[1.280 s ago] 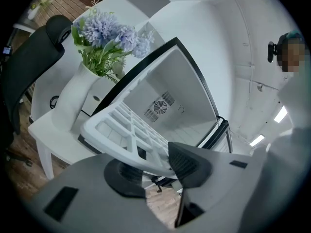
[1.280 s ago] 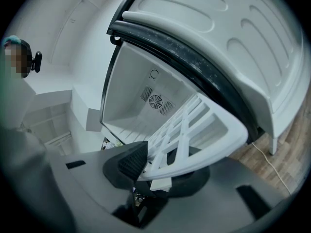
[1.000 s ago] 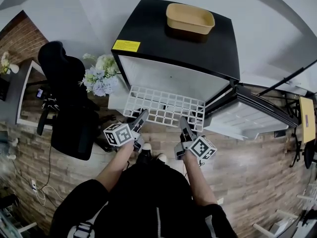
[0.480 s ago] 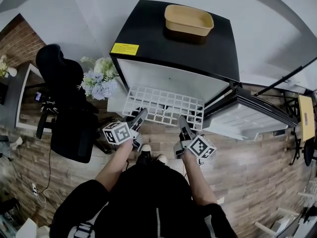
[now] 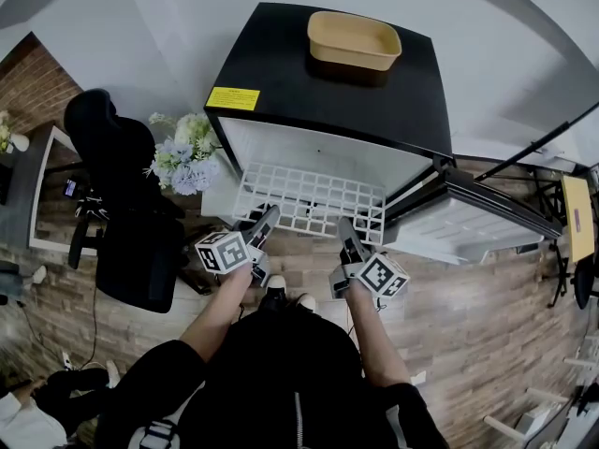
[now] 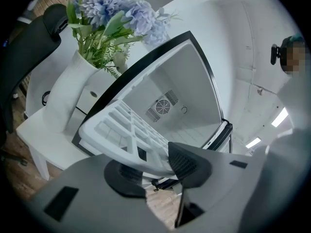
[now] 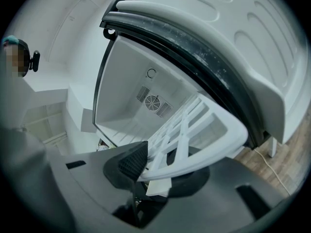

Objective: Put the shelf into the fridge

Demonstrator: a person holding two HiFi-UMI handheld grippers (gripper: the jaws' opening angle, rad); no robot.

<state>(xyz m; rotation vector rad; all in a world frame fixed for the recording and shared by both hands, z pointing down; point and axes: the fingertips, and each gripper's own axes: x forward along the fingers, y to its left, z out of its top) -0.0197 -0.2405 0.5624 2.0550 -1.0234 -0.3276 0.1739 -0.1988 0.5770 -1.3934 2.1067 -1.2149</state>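
A white grid shelf (image 5: 312,199) lies flat in front of the small black fridge (image 5: 328,92), its far edge at the open cavity. My left gripper (image 5: 263,223) is shut on the shelf's near left edge, and the shelf (image 6: 127,132) runs out from its jaws toward the fridge's white interior (image 6: 175,93). My right gripper (image 5: 347,232) is shut on the near right edge, where the shelf (image 7: 194,130) sits pinched between the pads. The fridge door (image 5: 477,218) hangs open to the right, close beside the shelf in the right gripper view.
A tan tray (image 5: 354,39) rests on top of the fridge. A white vase of blue and white flowers (image 5: 182,152) stands on a low white table left of the fridge. A black office chair (image 5: 126,204) is further left. The floor is wood planks.
The shelf and both grippers have edged slightly toward the fridge opening. A person's legs have appeared at the lower left of the head view.
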